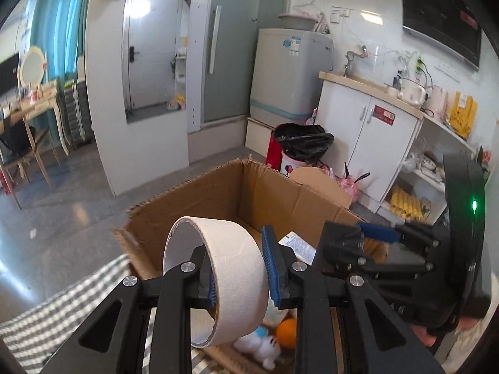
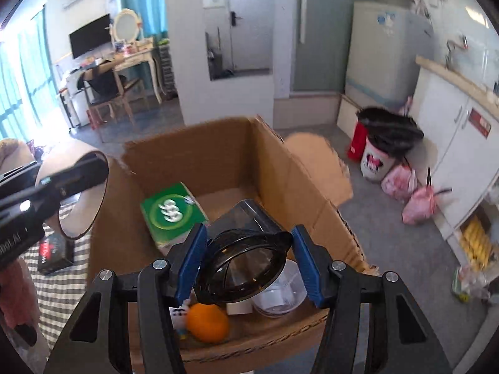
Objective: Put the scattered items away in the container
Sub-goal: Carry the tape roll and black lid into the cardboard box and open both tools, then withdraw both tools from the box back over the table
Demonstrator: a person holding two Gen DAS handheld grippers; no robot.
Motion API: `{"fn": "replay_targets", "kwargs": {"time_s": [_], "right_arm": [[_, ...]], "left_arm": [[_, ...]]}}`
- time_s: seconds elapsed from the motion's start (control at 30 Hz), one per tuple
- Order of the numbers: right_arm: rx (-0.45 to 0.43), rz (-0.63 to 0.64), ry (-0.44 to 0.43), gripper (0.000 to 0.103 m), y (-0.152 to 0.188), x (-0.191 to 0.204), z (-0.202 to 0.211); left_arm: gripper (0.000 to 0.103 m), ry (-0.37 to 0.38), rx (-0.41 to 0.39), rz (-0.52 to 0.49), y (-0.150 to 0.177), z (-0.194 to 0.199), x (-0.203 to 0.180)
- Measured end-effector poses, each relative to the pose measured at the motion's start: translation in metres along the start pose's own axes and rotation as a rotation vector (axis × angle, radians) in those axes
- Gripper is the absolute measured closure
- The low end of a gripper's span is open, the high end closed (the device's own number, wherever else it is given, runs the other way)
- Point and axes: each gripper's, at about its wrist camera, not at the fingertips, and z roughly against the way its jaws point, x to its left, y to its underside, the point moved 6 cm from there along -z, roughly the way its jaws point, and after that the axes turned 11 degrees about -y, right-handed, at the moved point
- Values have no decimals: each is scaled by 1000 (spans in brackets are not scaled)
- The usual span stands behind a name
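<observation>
An open cardboard box stands on a checked cloth. My left gripper is shut on a roll of white tape and holds it above the box's near left edge; the roll also shows in the right wrist view. My right gripper is shut on a dark clear plastic cup over the box's opening. Inside the box lie a green carton, an orange, a clear tub and a white plush toy.
A black and red packet lies on the checked cloth left of the box. Beyond it are grey floor, a bin with a black bag, pink bags, white cabinets and a washing machine.
</observation>
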Motion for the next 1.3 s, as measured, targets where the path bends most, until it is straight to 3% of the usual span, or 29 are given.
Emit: {"fn": "replay_targets", "kwargs": {"time_s": [0.07,0.1,0.13,0.23,0.4,0.57,0.7,0.9,1.07,1.3], "right_arm": [[14,-28,-14,47,6,-6,-9],[18,-41,-21,47,7,-10,-11],[19,-52,-27,46,9,-12,-11],[7,-76,-37,26,8,-20,-14],[-29,-133,-59,24,2,-34,-9],[-41,-162,-68,24,1,-32,0],[-75,-128,-94,24,-6,-14,19],[-83,37,-186,24,-6,56,34],[-40,165,-297,24,2,137,25],[86,308,-367,17,28,244,-13]], "left_arm": [[52,21,24,12,3,-12,-2],[31,17,37,13,5,-18,-3],[18,10,39,16,7,-21,-4],[0,11,3,38,4,-19,0],[0,44,7,86,-2,-13,11],[0,-28,-12,64,-1,8,22],[0,-124,-36,101,14,51,57],[0,-429,-37,215,69,119,152],[0,-633,63,315,132,154,232],[0,-702,184,431,217,165,290]]}}
